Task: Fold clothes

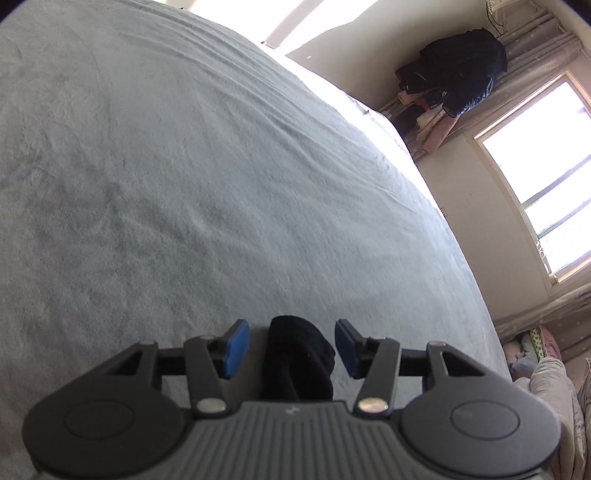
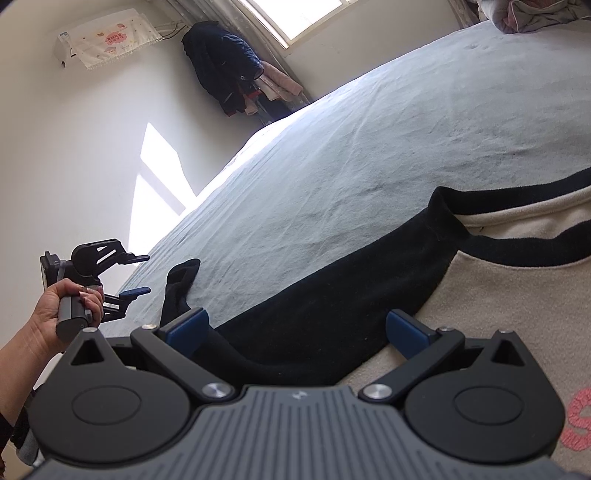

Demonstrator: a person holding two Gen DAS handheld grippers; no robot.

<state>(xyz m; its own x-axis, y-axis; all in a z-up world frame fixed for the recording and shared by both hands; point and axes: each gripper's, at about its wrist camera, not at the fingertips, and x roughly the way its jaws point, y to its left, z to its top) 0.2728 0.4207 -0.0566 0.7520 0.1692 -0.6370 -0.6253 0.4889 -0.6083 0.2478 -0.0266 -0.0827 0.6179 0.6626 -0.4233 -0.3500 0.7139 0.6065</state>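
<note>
Your left gripper [image 1: 291, 345] is wide open and holds nothing. The black cuff [image 1: 299, 358] of the sleeve sits right between its blue pads [image 1: 234, 349], with a gap on each side. The cuff lies on the bed [image 1: 184, 184]. Ahead of this gripper the gray-blue sheet is bare and wide, with only soft wrinkles. The far edge of the bed runs from the top middle down to the right. Past that edge is a wall with a window [image 1: 546, 173], and a dark coat [image 1: 465, 74] hangs in the corner.

Your right gripper [image 2: 295, 328] is wide open too and grips nothing. It hangs over the sweater [image 2: 498, 314], which lies flat on the bed [image 2: 369, 147] at the near side. The sweater is cream with black bands and a pink mark near the right edge. Its black sleeve [image 2: 332, 295] runs from the shoulder down to the left, under this gripper. The sleeve end [image 2: 179, 284] bends up by the left edge of the bed.

From this side you can see your left hand [image 2: 66, 306] on the other gripper [image 2: 138, 275], just left of the sleeve end, at the bed's edge. Its two fingers are spread apart.

Beyond the sweater the sheet is bare up to the far edge. A pile of bedding [image 2: 535, 14] sits at the top right corner.
</note>
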